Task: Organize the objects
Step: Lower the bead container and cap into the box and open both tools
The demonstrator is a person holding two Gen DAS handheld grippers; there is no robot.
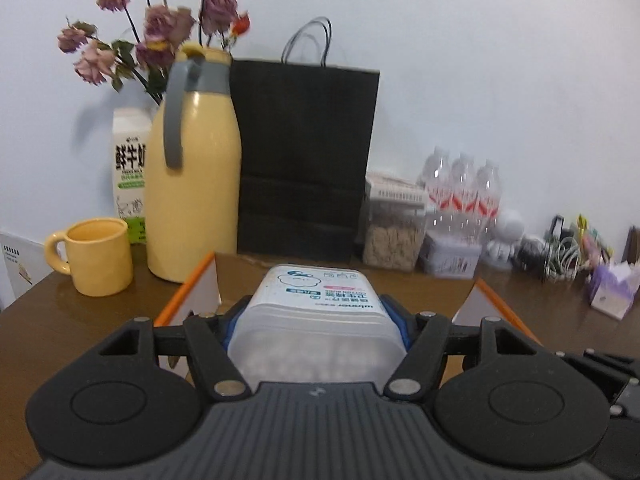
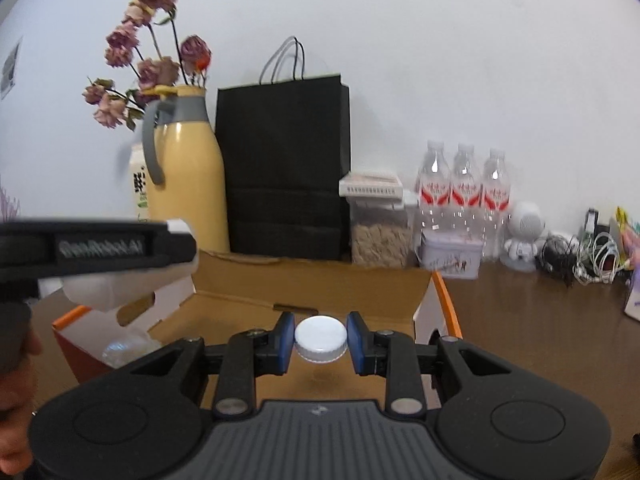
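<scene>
A brown wooden worktop [image 2: 540,320] runs along a pale wall, its back edge lined with things that look parked out of the way: a tall black paper bag [image 2: 284,160], a yellow thermos jug [image 1: 192,184] with dried roses behind it, a matching yellow mug [image 1: 98,256], three water bottles [image 2: 464,188] and a tangle of cables [image 2: 580,256]. In front sits an open cardboard box [image 2: 312,284] with orange-edged flaps folded outward, probably the collecting point for the tidying. Above its near edge, the left gripper [image 1: 316,312] clamps a translucent cotton-swab tub [image 1: 316,316] by its long sides, label up, a hold that keeps the tub level for carrying. The right gripper [image 2: 320,338] pinches a small white screw cap [image 2: 320,338] between its blue pads [image 2: 285,340], flat face up, suspended over the box opening. Both items appear headed into the box; neither rests on anything yet.
</scene>
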